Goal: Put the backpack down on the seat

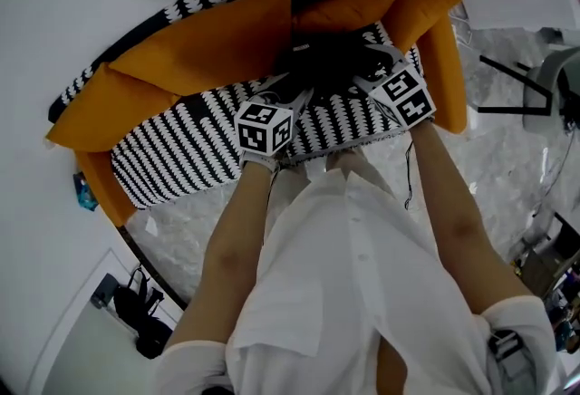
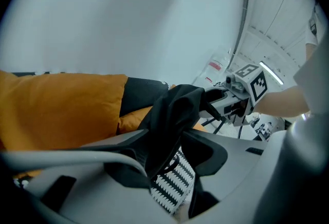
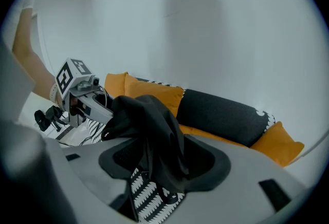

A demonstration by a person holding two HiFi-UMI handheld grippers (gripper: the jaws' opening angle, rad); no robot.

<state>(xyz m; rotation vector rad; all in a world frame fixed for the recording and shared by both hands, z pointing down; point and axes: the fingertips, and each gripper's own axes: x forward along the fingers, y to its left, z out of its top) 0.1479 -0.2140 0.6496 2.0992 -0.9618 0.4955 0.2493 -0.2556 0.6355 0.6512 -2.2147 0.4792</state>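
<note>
Gaping wide, left gripper (image 2: 172,148) jaws: a fold of black backpack (image 1: 331,53) hangs between them, unclamped. Right gripper (image 3: 162,159) the same, jaws apart, loose fabric draped through the gap. Backpack lies on the black-and-white seat (image 1: 195,144), toward its right end, up against the orange cushions (image 1: 213,40).

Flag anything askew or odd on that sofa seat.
The black fabric backpack slumps in a crumpled heap on the black-and-white patterned seat, folds draped between the open jaws of the left gripper and right gripper.
</note>
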